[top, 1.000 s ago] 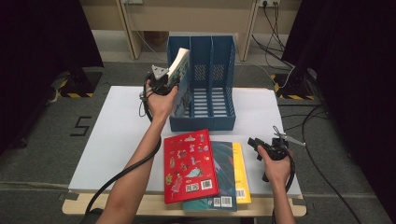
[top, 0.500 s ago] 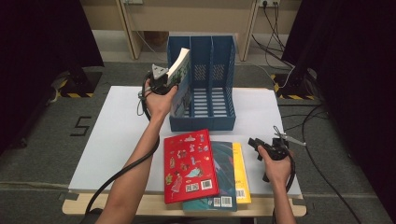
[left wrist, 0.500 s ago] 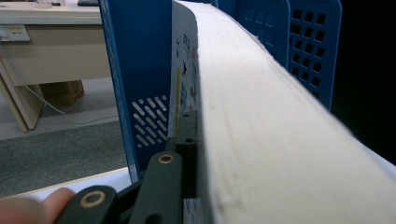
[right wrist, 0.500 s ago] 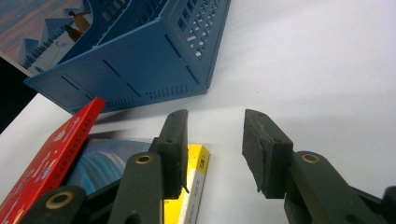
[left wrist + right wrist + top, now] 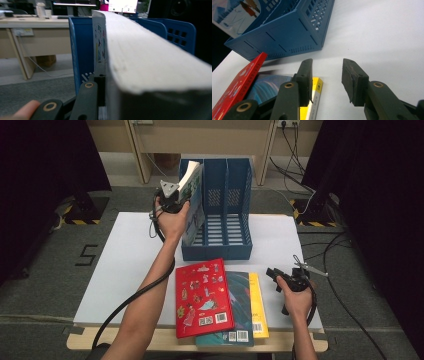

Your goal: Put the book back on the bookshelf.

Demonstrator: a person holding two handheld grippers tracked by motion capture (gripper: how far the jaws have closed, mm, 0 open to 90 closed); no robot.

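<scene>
My left gripper (image 5: pixel 175 196) is raised at the far left of the blue three-slot file rack (image 5: pixel 227 215) and is shut on a thick book (image 5: pixel 192 200) with an illustrated cover. The book stands upright at the rack's leftmost slot. In the left gripper view its white page edge (image 5: pixel 150 62) runs away from me, with one black jaw pressed on the cover (image 5: pixel 99 42). My right gripper (image 5: pixel 275 279) rests low on the white table, open, with nothing between its fingers (image 5: pixel 305 75). It is just right of a yellow book (image 5: pixel 256 305).
A red book (image 5: pixel 202 295) lies on top of a teal book (image 5: pixel 239 320) and the yellow one near the table's (image 5: pixel 125 260) front edge. The rack's middle and right slots stand vacant. Cables trail from both grippers. A dark floor and curtains surround the table.
</scene>
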